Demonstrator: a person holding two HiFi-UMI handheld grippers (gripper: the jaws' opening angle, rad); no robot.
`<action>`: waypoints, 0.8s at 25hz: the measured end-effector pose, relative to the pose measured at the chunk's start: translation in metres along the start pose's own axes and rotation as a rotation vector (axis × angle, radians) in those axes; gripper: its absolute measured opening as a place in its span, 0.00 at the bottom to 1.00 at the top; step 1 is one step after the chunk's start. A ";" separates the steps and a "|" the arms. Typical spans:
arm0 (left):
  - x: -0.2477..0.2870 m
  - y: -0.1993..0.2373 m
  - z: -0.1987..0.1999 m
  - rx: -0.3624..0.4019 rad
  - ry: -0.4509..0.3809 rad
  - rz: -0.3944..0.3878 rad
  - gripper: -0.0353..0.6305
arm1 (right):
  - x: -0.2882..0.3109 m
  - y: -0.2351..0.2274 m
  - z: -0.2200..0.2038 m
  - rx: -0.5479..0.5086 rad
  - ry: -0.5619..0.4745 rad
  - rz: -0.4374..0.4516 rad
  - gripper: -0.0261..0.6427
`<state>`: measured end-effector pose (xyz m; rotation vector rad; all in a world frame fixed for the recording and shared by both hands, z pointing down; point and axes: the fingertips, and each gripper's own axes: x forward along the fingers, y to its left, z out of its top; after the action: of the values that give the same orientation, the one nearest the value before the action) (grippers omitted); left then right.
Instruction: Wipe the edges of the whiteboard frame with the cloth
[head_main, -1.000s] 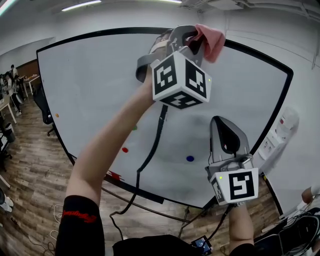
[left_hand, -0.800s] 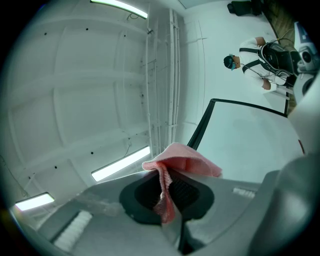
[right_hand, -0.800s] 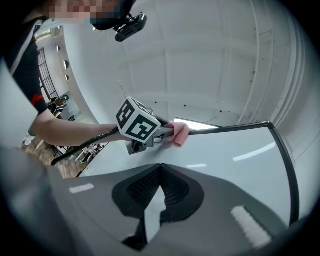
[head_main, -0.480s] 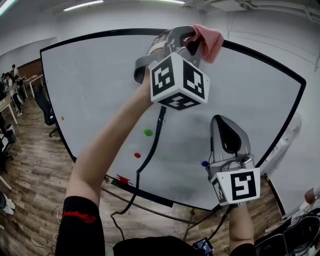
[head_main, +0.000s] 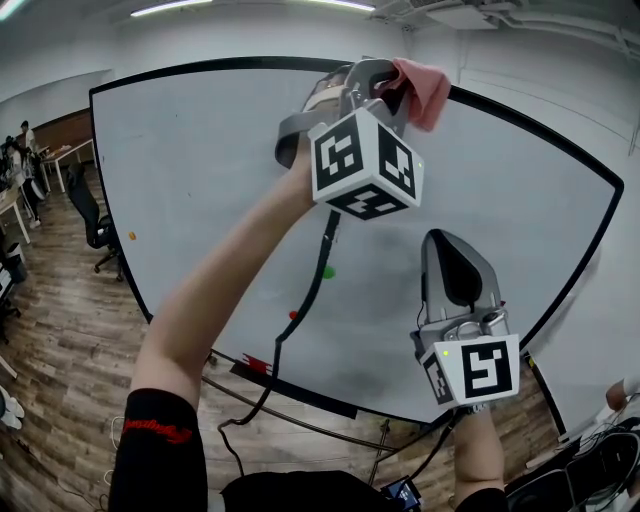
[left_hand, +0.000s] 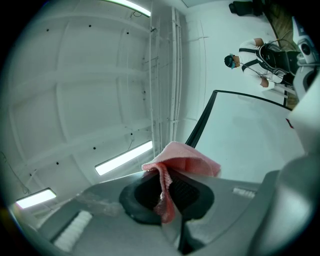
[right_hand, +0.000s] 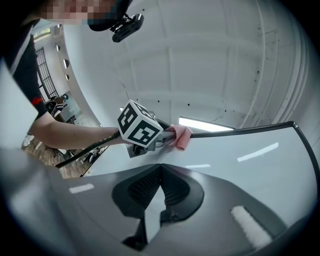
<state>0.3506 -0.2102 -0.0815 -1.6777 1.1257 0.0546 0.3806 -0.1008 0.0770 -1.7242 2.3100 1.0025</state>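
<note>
Along the top of the whiteboard frame (head_main: 220, 65), left claw (left_hand: 167, 187) pinches the cloth (left_hand: 187, 160); right claw (right_hand: 160, 170) closed.

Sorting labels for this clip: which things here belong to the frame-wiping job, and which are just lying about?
Part of the job: pink cloth, pinched in the left gripper; whiteboard frame.

Just about: green magnet, red magnet, office chair, right gripper, holding nothing.

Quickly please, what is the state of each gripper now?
Left gripper: closed on the pink cloth.
Right gripper: closed, holding nothing.
</note>
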 end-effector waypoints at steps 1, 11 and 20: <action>-0.001 0.003 -0.004 0.001 0.001 0.000 0.09 | 0.003 0.004 0.001 -0.003 -0.001 0.000 0.04; -0.009 0.027 -0.033 0.011 0.014 0.006 0.09 | 0.023 0.028 0.005 -0.017 -0.002 -0.002 0.04; -0.019 0.042 -0.055 0.024 0.013 0.013 0.09 | 0.040 0.049 -0.005 -0.011 0.008 0.001 0.04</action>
<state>0.2855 -0.2405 -0.0778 -1.6515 1.1427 0.0389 0.3244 -0.1294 0.0849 -1.7342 2.3153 1.0128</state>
